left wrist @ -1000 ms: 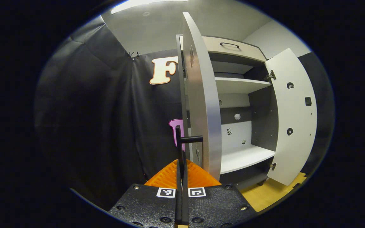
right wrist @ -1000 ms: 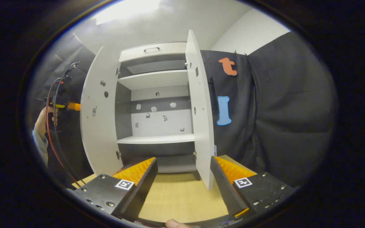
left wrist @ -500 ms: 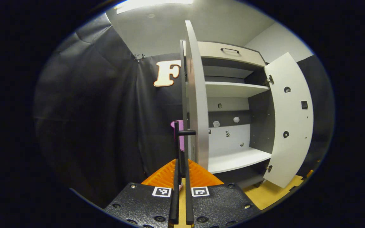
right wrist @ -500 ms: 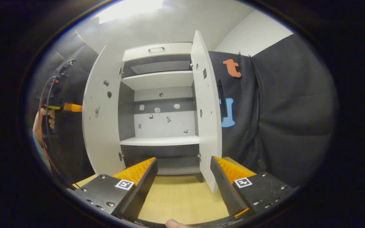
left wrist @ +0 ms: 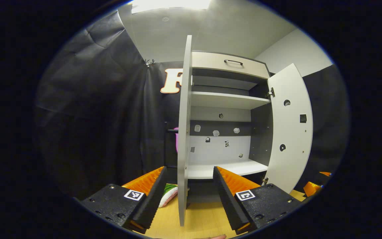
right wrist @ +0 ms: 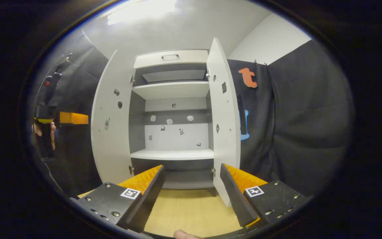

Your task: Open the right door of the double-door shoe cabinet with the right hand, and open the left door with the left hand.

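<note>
**Desk:** Shoe cabinet point(right wrist: 172, 99), both doors swung wide. Where does it stand, and where are the grippers?

**Photographer:** It stands on the wooden floor point(right wrist: 184, 209) against the booth's black cloth wall point(right wrist: 297, 116). In the right gripper view the right door point(right wrist: 223, 122) and left door point(right wrist: 111, 122) both hang open well past the cabinet front. The right gripper point(right wrist: 191, 189) has its fingers spread apart, gripping nothing. In the left gripper view the left gripper point(left wrist: 189, 196) is also spread, the left door's point(left wrist: 183, 132) edge standing between its fingers but touching neither.

**Desk:** So what is the step?

**Photographer:** The opening looks complete. My judgement: draw each gripper straight back, fingers kept wide, so neither nudges a door inward, least of all the left one near that edge.

**Desk:** Anything inside?

**Photographer:** No shoes. The upper shelf point(right wrist: 171, 89) and lower shelf point(right wrist: 174, 154) are bare; only small fittings dot the back panel point(right wrist: 174, 129). The top drawer point(right wrist: 171, 58) is closed. Something pale and green lies on the floor point(left wrist: 167, 192) beside the left door; I cannot tell what.
</note>
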Tool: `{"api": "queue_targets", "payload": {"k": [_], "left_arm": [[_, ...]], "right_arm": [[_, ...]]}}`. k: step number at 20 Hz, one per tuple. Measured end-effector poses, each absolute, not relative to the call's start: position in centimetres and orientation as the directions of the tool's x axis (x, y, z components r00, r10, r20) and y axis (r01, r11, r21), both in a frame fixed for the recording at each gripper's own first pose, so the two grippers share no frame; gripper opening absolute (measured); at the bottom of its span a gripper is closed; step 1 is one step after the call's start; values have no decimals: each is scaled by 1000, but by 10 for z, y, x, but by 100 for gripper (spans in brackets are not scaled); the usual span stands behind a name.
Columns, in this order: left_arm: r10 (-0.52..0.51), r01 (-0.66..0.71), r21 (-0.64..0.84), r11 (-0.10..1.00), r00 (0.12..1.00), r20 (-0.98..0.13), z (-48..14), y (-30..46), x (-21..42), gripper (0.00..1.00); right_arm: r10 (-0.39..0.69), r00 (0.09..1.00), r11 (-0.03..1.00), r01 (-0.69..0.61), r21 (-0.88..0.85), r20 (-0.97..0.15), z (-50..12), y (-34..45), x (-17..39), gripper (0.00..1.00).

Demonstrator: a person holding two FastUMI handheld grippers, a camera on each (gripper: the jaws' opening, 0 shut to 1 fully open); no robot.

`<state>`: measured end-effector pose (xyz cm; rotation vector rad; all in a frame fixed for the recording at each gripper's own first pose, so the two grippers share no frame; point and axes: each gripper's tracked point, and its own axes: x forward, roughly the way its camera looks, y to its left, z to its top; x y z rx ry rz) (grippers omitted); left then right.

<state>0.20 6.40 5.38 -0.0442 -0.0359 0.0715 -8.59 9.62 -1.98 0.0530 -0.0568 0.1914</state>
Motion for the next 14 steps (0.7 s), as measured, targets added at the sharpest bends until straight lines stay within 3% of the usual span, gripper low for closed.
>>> {"api": "queue_targets", "payload": {"k": [4, 6, 14], "left_arm": [[53, -53, -41, 998, 999, -6, 28, 39, 7, 97], [29, -29, -10, 1000, 999, -21, 11, 20, 6, 94], [19, -22, -55, 998, 998, -59, -63, -23, -14, 97]], "right_arm": [[193, 978, 979, -198, 51, 81, -12, 98, -89, 99], [195, 977, 978, -200, 52, 87, -12, 98, -92, 99], [186, 980, 982, -188, 32, 66, -34, 88, -89, 99]]}}
